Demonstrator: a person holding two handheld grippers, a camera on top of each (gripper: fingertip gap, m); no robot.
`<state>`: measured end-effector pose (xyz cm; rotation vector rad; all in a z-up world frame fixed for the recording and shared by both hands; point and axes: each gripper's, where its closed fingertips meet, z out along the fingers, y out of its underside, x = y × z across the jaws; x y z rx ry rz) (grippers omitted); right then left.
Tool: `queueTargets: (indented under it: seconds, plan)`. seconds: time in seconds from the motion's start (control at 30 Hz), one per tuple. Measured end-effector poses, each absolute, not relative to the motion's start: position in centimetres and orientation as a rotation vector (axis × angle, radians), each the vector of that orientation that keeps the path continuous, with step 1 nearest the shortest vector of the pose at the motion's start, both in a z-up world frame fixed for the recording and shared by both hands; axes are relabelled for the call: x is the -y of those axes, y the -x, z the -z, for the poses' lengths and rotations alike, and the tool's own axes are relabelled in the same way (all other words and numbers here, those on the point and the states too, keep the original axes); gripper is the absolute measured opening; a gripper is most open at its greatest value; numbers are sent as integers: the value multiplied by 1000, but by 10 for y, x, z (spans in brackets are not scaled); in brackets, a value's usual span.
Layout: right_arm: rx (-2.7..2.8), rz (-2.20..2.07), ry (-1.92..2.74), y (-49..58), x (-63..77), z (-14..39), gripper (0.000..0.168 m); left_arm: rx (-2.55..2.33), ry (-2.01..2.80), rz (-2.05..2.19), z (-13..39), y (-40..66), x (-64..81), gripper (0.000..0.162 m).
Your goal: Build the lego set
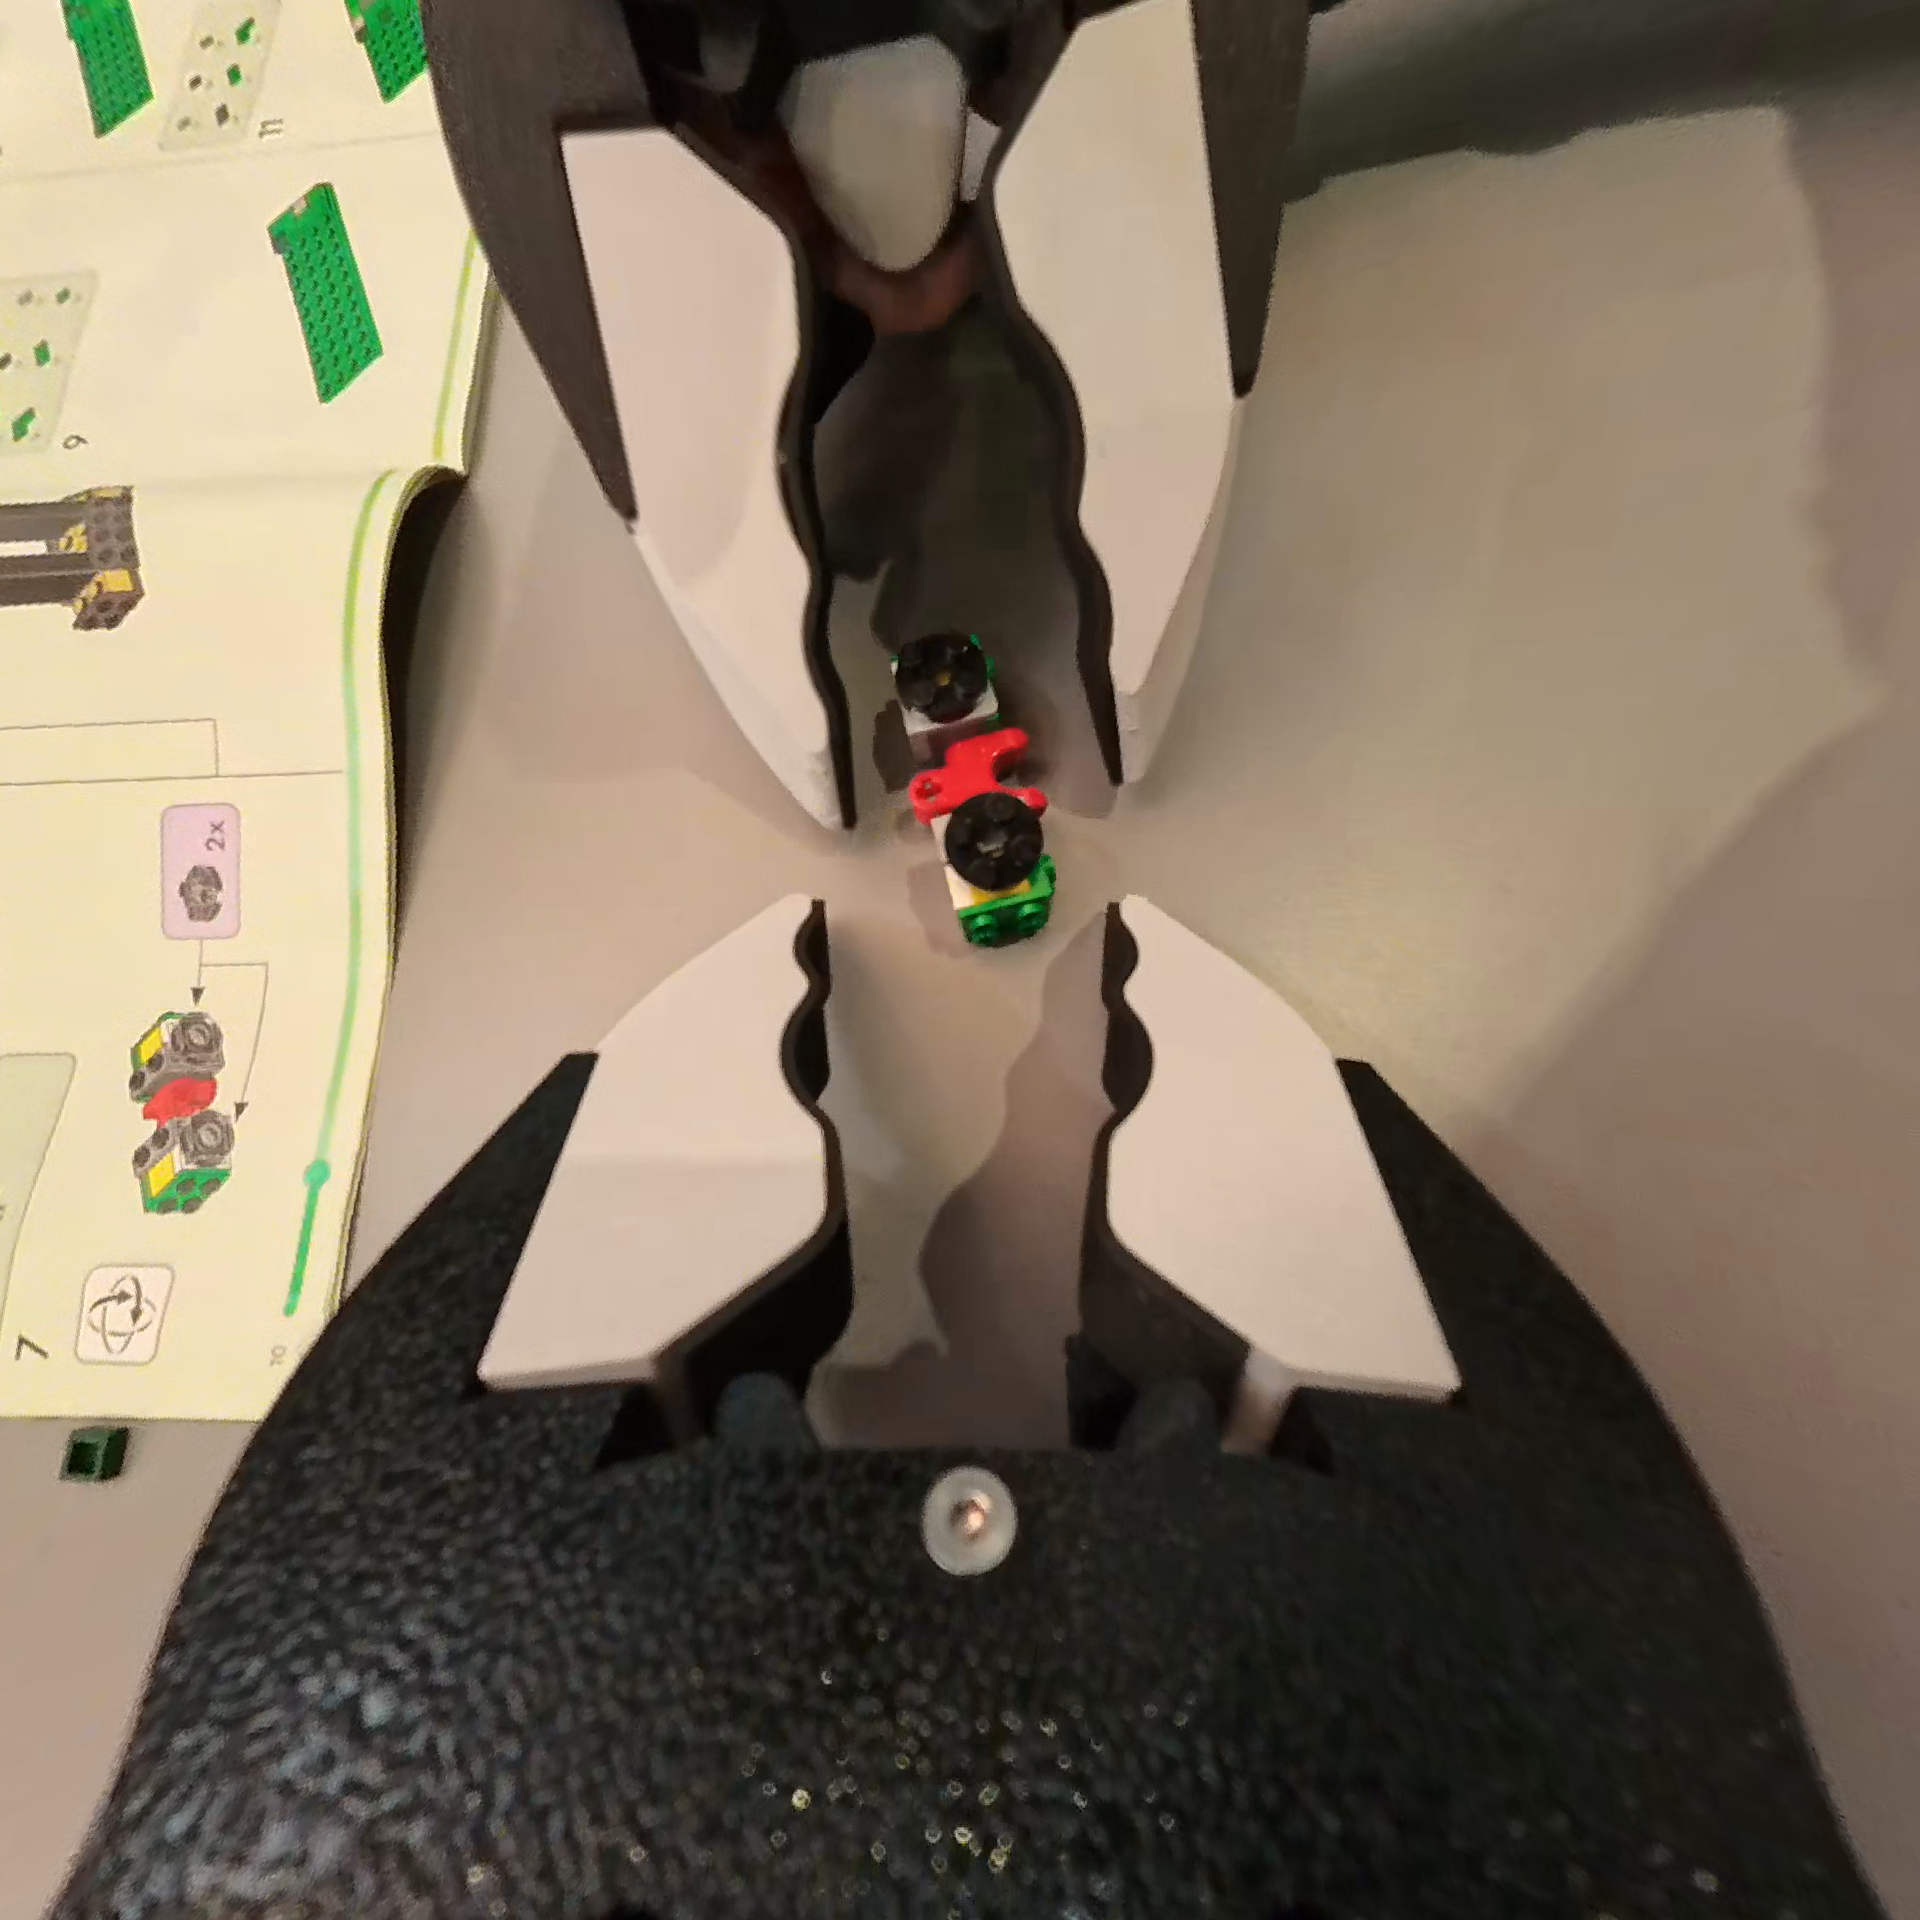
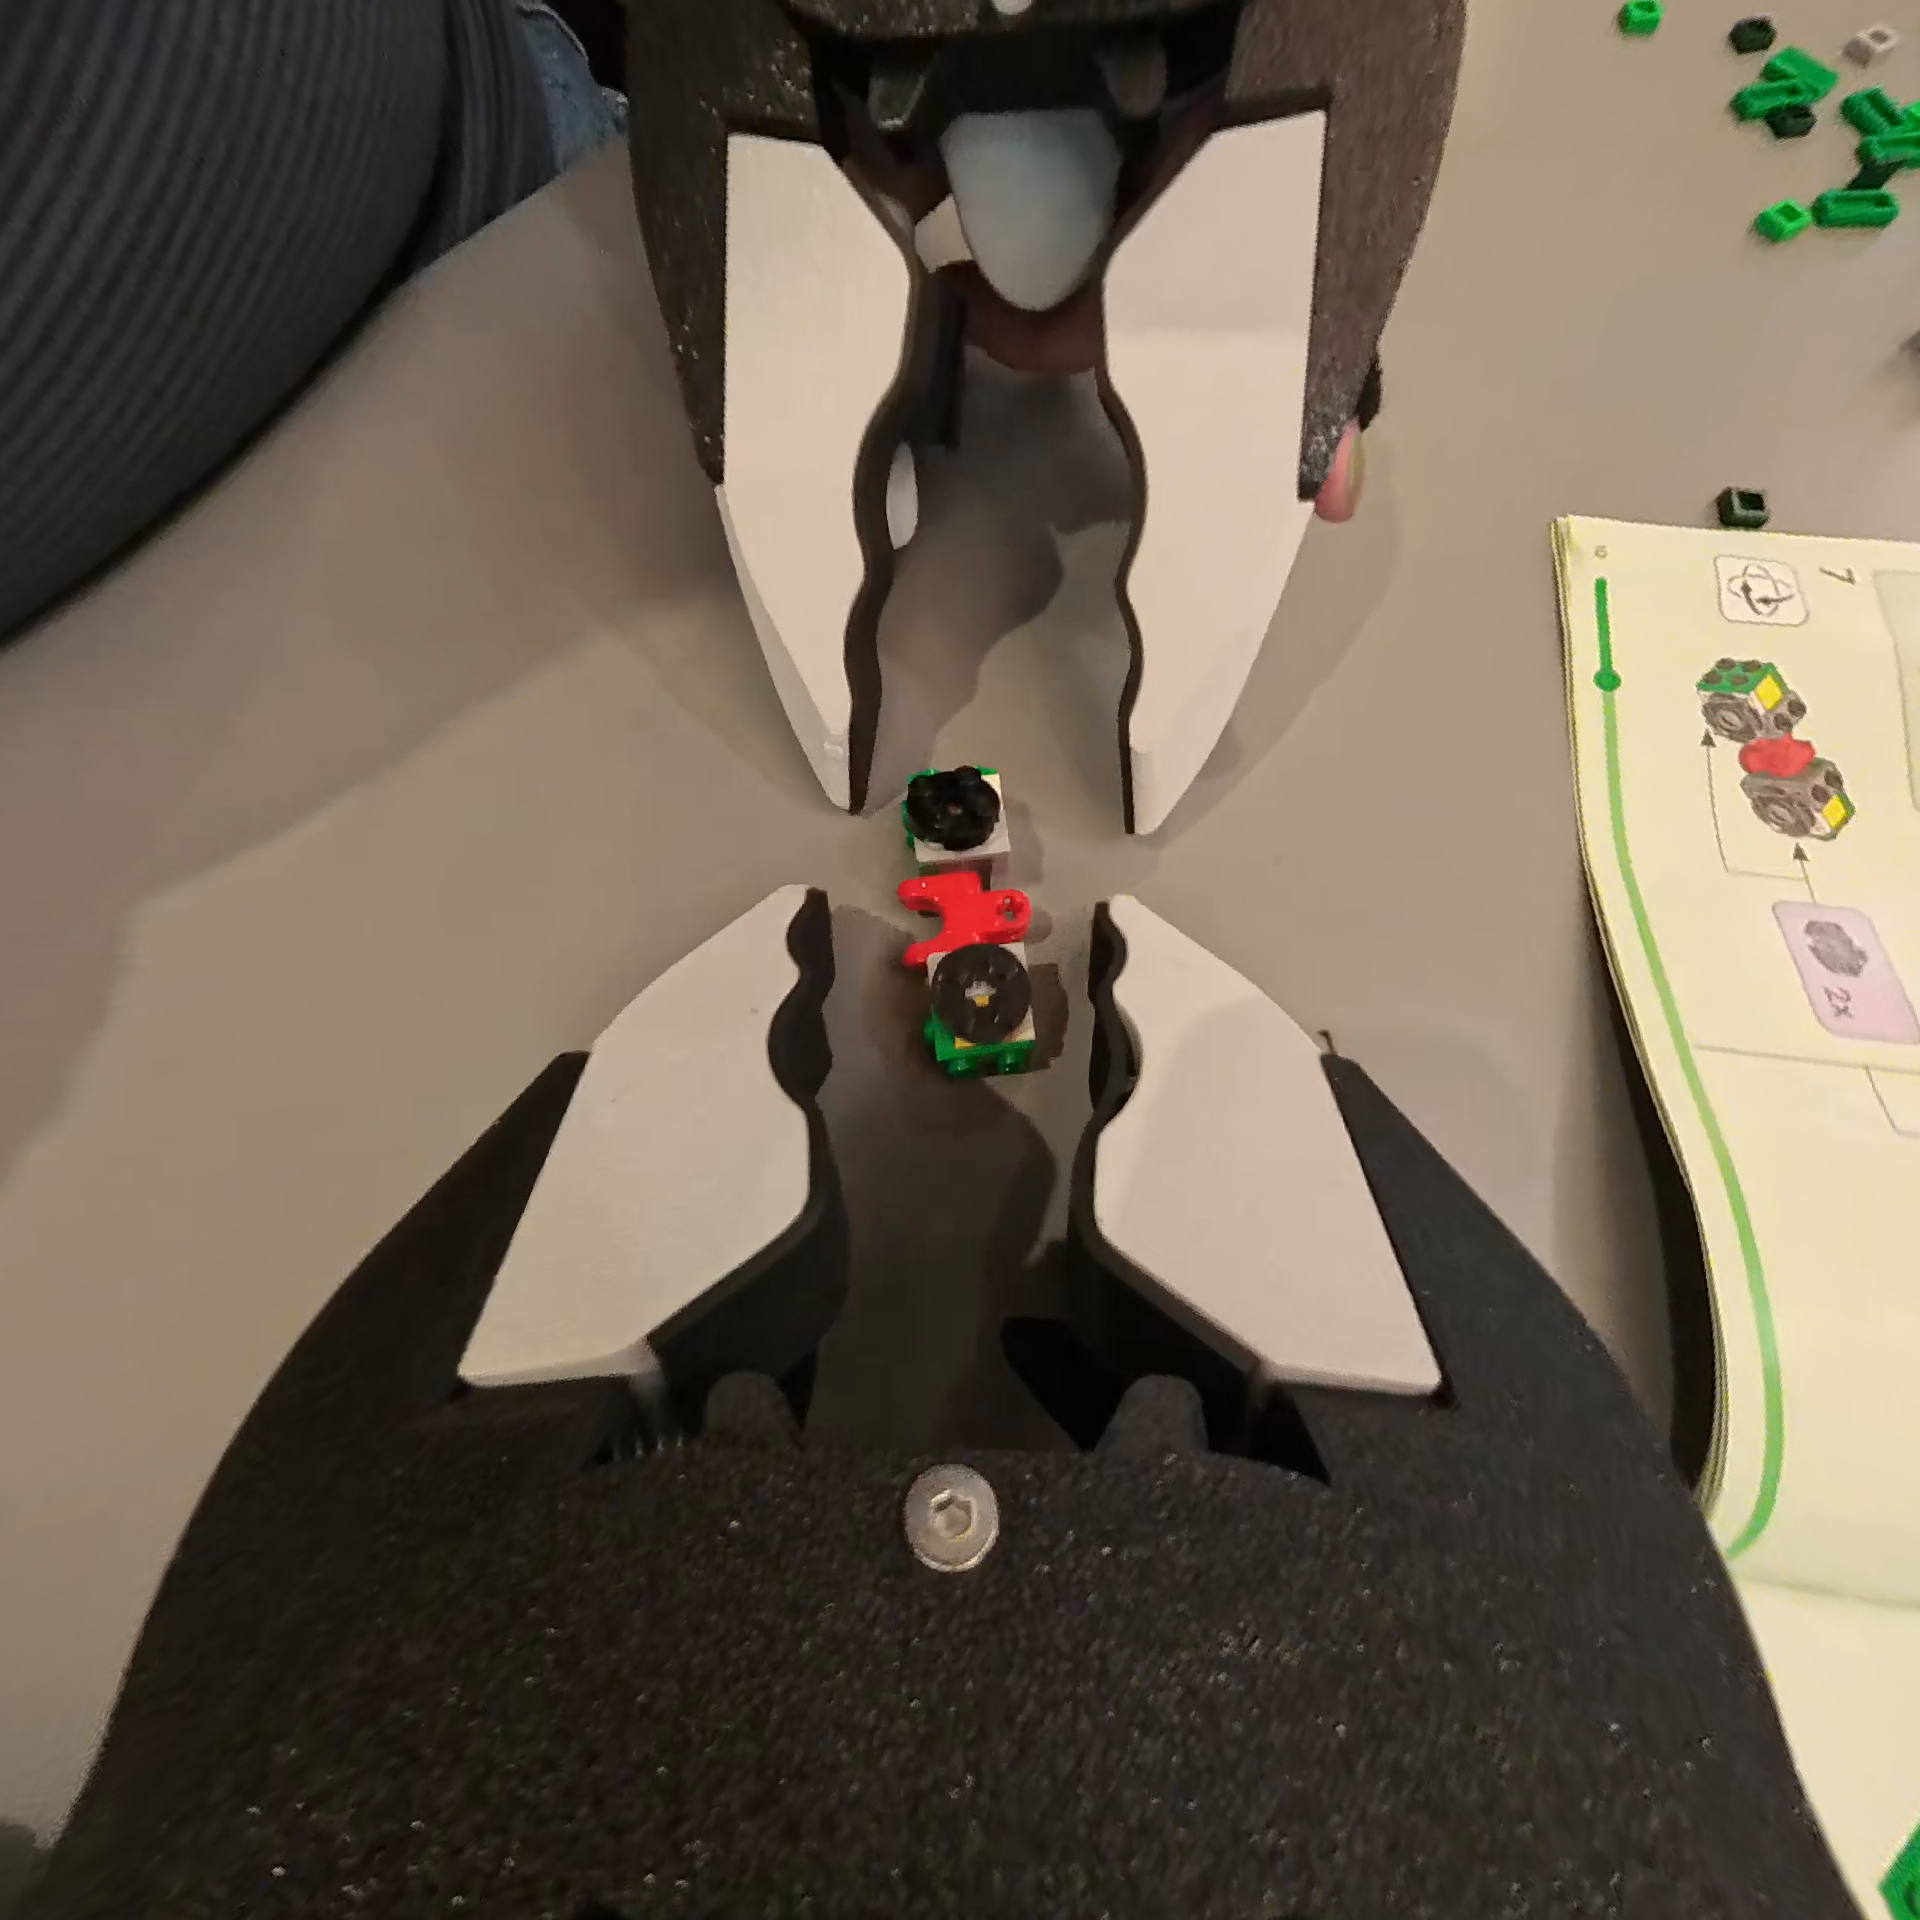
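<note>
A small lego assembly [image 1: 971,795] lies on the grey table: two grey blocks, each with a black round piece on top and a green plate at its end, joined by a red connector [image 1: 971,774]. My left gripper [image 1: 964,914] is open, its tips just short of the assembly's near end. My right gripper [image 2: 958,904] is open, with one end of the assembly [image 2: 966,935] lying between its fingers without touching the pads. The two grippers face each other tip to tip. Neither one holds anything.
An open instruction booklet [image 1: 208,727] lies beside the grippers and also shows in the right wrist view [image 2: 1766,935]. Loose green bricks [image 2: 1829,125] lie at the far right. A dark green brick [image 1: 96,1451] sits by the booklet. A person's ribbed sleeve [image 2: 208,260] rests at the far left. The grippers are tip to tip, or close to it. Both grippers' tips are roughly 15 centimetres from the dark green brick [image 1: 96,1451]. It turns up in the right wrist view [image 2: 1748,506] as well.
</note>
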<state>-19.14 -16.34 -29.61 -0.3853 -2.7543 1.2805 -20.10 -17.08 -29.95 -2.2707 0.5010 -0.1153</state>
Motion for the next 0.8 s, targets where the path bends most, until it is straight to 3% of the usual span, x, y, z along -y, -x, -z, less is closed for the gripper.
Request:
queueTargets:
  seconds: [0.23, 0.43, 0.8]
  plan:
    - [2752, -1280, 373, 190, 158, 296, 41, -491, 2271, 104, 299, 203, 170, 49]
    - [2745, -1284, 368, 188, 157, 295, 25, -487, 2273, 61, 299, 207, 167, 46]
    - [2696, -1237, 434, 193, 160, 297, 23, -450, 2269, 108, 300, 207, 165, 43]
